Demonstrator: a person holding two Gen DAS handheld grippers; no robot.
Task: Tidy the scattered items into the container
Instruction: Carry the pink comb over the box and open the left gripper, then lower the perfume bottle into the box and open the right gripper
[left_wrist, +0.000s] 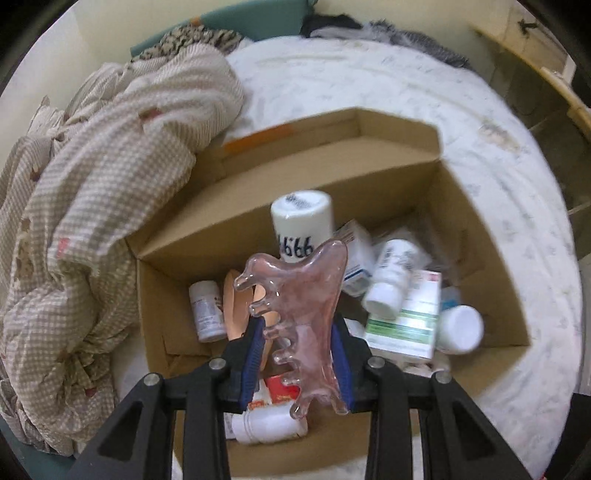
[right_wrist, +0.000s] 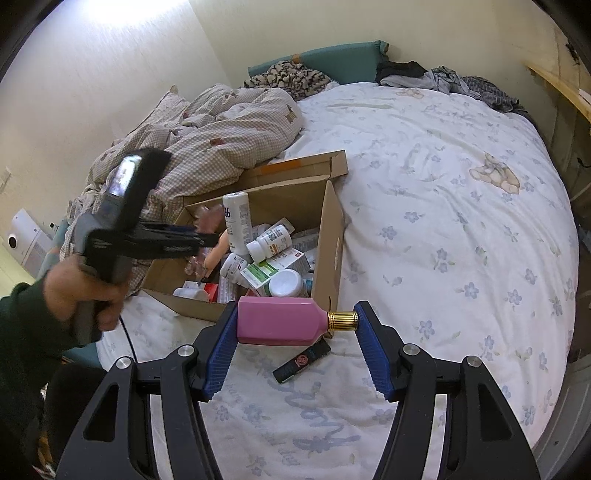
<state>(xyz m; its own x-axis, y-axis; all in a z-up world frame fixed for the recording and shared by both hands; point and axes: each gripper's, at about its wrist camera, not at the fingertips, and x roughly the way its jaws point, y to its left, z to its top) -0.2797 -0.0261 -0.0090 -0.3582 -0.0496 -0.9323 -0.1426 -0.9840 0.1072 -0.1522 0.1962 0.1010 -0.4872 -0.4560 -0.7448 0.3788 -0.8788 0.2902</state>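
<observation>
The left wrist camera is sitting just behind the left tongs (left_wrist: 299, 332), looking forward and down along them into the box (left_wrist: 480, 236), which is filling the middle of its view at close range; the quilt (left_wrist: 103, 206) is lying to the tongs' left and the bed (left_wrist: 369, 85) is stretching beyond and to their right. The right wrist camera is riding behind the right tongs (right_wrist: 297, 321), facing across the bed (right_wrist: 461, 206) from farther back, with the box (right_wrist: 332, 236) lying beyond the tips and slightly left. Both views are sharing the box, quilt (right_wrist: 221, 129) and bed. The right view is also catching the left tongs (right_wrist: 201, 240) over the box.
</observation>
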